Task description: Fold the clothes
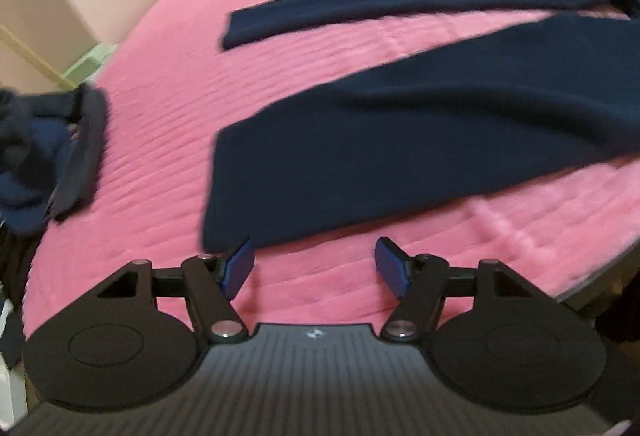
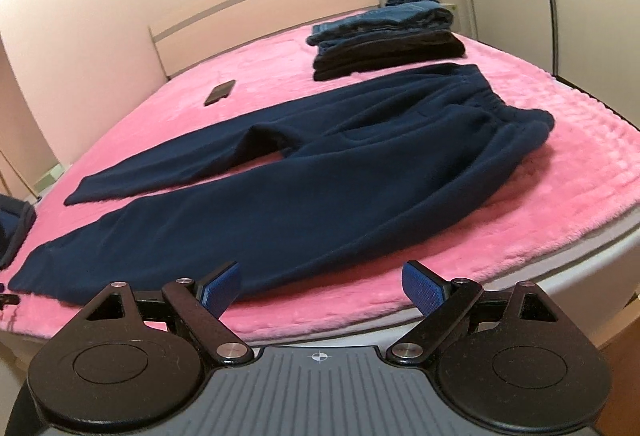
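Fingers (image 1: 240,268) of the left gripper (image 1: 316,264) and the right gripper (image 2: 322,288) stand wide, holding nothing, above the pink bed (image 2: 540,203). Navy trousers (image 2: 320,187) lie flat, legs apart, near a stack of folded clothes (image 2: 388,43) and a phone (image 2: 219,92).

No legible text, brand name, label or number appears in either view. The only sign is a small white crosshair mark, a circle crossed by a horizontal and a vertical line, printed at the centre front edge of the ribbed grey housing of the right gripper (image 2: 321,284). The matching mark on the ribbed grey housing of the left gripper (image 1: 315,262) is blurred and cannot be made out.
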### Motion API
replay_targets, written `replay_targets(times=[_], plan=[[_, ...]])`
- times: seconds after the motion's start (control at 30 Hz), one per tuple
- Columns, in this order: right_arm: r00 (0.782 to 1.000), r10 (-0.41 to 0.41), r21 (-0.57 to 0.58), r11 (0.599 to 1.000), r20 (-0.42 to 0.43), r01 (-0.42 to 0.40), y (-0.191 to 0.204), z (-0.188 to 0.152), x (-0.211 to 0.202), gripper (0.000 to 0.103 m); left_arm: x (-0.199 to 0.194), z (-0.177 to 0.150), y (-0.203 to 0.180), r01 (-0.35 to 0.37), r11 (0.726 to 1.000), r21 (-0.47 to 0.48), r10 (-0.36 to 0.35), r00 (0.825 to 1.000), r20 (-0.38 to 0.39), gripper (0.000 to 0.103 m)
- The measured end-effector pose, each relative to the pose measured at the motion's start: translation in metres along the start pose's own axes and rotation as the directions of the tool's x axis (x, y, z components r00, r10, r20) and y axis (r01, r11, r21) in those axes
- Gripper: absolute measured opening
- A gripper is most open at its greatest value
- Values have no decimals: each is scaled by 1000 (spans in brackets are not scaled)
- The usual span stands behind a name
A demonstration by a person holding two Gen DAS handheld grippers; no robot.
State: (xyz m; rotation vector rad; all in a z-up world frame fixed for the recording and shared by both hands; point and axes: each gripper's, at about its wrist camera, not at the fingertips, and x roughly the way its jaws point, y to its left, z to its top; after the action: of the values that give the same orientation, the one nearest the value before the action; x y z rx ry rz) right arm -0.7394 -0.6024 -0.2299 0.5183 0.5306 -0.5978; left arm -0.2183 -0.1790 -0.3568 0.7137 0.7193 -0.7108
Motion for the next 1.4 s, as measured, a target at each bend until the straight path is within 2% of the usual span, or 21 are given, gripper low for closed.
replay_targets(times=[0.07,0.1,0.13,0.17,0.23,0.3,0.33,0.37,0.4,0.43,0.47,0.63,0.77,0.8,0.87,1.0,1.1,1.17,1.23,1.27,1.4], plan=[[1000,-1,3,1000,-11,1,-1,-1,3,90,-7,-5,-5,-59,994,92,54,997,49,63],[1000,-4,-3,1000,-15,3,-2,-1,4,90,-8,-9,-12,-101,977,187,88,993,79,63],[1000,-9,-8,1000,-19,9,-2,0,6,90,-9,-13,-19,-142,947,288,116,987,108,63],[1000,-13,-7,1000,-19,13,-3,1,7,90,-7,-18,-27,-175,905,389,133,982,132,63],[1000,-23,-1,1000,-15,23,-3,3,8,90,0,-28,-43,-214,794,569,145,976,165,55],[999,-37,4,999,-11,37,-4,6,9,90,9,-35,-52,-218,703,677,130,975,180,50],[999,-41,5,999,-10,41,-4,7,9,90,13,-36,-54,-228,672,704,127,973,194,48],[999,-45,5,999,-10,45,-4,8,9,90,16,-35,-55,-233,654,720,128,972,198,41],[999,-49,6,999,-10,49,-3,9,9,90,20,-33,-55,-233,640,732,129,972,197,16],[999,-53,7,999,-9,53,-3,10,10,90,24,-32,-54,-233,632,739,137,972,190,3],[998,-55,4,998,-5,55,-2,11,8,90,27,-32,-51,-231,631,740,143,973,182,2],[999,-50,-5,999,-7,50,-1,12,6,90,17,-41,-38,-205,696,688,135,979,156,2],[999,-34,-15,999,-7,34,2,13,4,90,14,-53,-41,-213,713,668,164,977,136,4],[1000,-28,-15,1000,1,28,3,13,2,90,12,-55,-40,-219,717,662,176,975,132,7],[1000,-28,-6,1000,3,28,3,13,0,90,4,-54,-34,-236,742,628,206,971,122,16],[999,-41,17,999,-11,42,5,12,-1,90,-21,-49,-16,-252,836,488,224,968,116,28],[998,-56,23,998,-17,56,8,11,-3,91,-45,-40,-12,-232,905,358,194,971,139,44],[998,-65,22,998,-15,65,9,11,-5,103,-58,-32,-15,-195,940,281,155,975,158,53],[996,-82,0,997,-16,82,10,14,-9,103,-67,-25,-19,-155,966,207,120,978,173,61],[996,-91,-12,996,-16,91,10,16,-10,103,-71,-21,-22,-132,977,167,101,979,178,62],[992,-127,-61,990,-16,125,11,22,-17,103,-76,-6,-30,-39,999,17,35,982,185,70]])
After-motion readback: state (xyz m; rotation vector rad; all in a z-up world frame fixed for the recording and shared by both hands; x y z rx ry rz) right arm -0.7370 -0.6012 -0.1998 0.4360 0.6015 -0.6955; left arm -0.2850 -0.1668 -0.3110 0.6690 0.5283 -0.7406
